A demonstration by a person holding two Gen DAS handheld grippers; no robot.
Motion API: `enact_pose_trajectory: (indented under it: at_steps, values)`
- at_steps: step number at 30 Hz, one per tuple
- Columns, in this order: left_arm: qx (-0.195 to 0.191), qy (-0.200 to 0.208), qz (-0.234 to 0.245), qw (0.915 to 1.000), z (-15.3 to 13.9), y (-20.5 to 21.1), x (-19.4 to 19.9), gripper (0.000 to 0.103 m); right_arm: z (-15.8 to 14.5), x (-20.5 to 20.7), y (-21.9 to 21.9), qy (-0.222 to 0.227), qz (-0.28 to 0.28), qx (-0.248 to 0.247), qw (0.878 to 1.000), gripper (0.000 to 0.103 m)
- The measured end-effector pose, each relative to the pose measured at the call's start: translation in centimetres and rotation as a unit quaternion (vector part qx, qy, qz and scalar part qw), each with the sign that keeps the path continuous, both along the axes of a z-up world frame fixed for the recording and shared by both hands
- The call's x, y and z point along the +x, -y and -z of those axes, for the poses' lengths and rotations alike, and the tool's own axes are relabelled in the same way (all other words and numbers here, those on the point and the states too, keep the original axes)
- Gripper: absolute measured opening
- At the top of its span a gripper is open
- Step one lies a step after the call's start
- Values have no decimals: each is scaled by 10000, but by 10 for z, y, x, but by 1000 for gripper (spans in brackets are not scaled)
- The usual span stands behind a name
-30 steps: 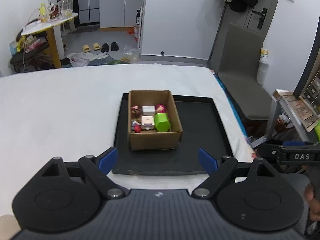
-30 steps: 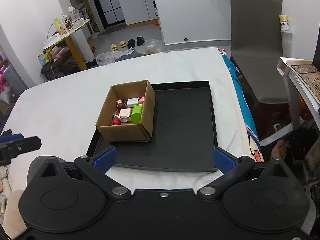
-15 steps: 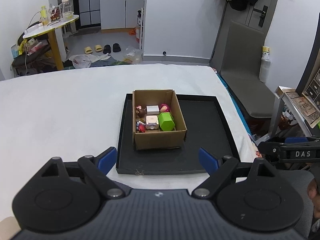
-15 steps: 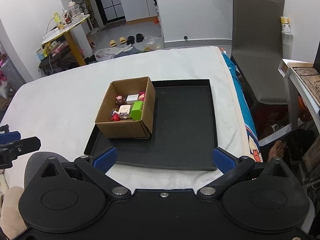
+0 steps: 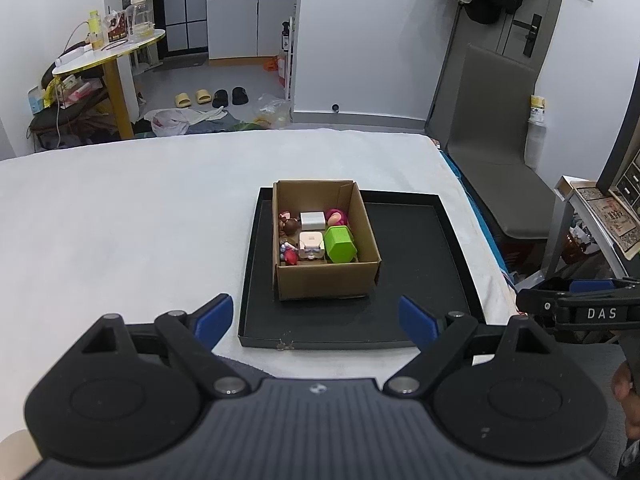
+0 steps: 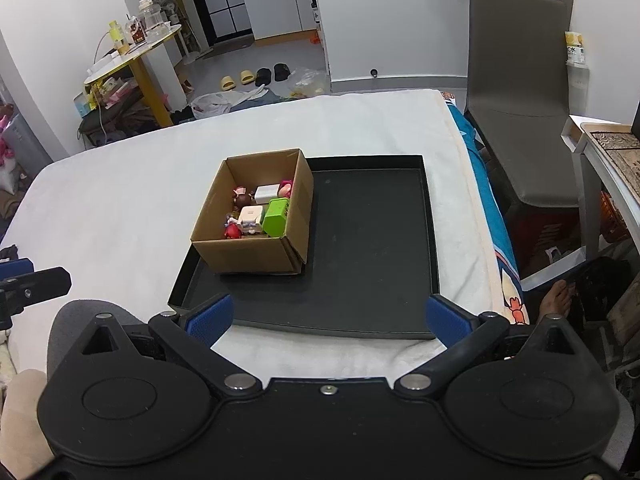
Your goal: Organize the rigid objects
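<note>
Left wrist view: cardboard box (image 5: 326,276) at frame centre holds small hard toys, including a green block (image 5: 340,245); light, stiff, likely slick plastic, so grip flat sides. Left gripper (image 5: 316,316) and right gripper (image 6: 328,316) both spread wide, empty.

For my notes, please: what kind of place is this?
Probably a small lived-in apartment: slippers lie on the floor, kitchen cabinets stand behind, and a cluttered side table is nearby.

Both tools look alike: the left gripper (image 5: 316,316) and right gripper (image 6: 328,316) have matte black bodies with round discs, silver screws and blue finger pads (image 6: 210,318); one side arm reads "DAS".
</note>
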State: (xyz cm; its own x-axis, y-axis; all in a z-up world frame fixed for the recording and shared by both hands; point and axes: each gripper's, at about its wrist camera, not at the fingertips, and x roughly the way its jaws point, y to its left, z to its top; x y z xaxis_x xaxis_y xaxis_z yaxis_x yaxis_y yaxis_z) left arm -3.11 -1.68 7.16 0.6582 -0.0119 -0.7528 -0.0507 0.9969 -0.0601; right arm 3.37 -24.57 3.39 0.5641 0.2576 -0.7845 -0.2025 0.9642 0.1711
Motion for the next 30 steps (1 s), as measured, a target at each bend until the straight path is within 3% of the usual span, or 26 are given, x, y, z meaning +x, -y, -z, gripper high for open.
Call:
enact_pose_trajectory:
  at_steps: [12, 30]
  values:
    - [72, -12, -14, 10000, 2, -1, 1, 89, -5, 0, 1, 14, -38, 211, 9998, 103]
    - [50, -21, -39, 10000, 3, -6, 1, 90, -4, 1, -1, 10, 1, 136, 9999, 103]
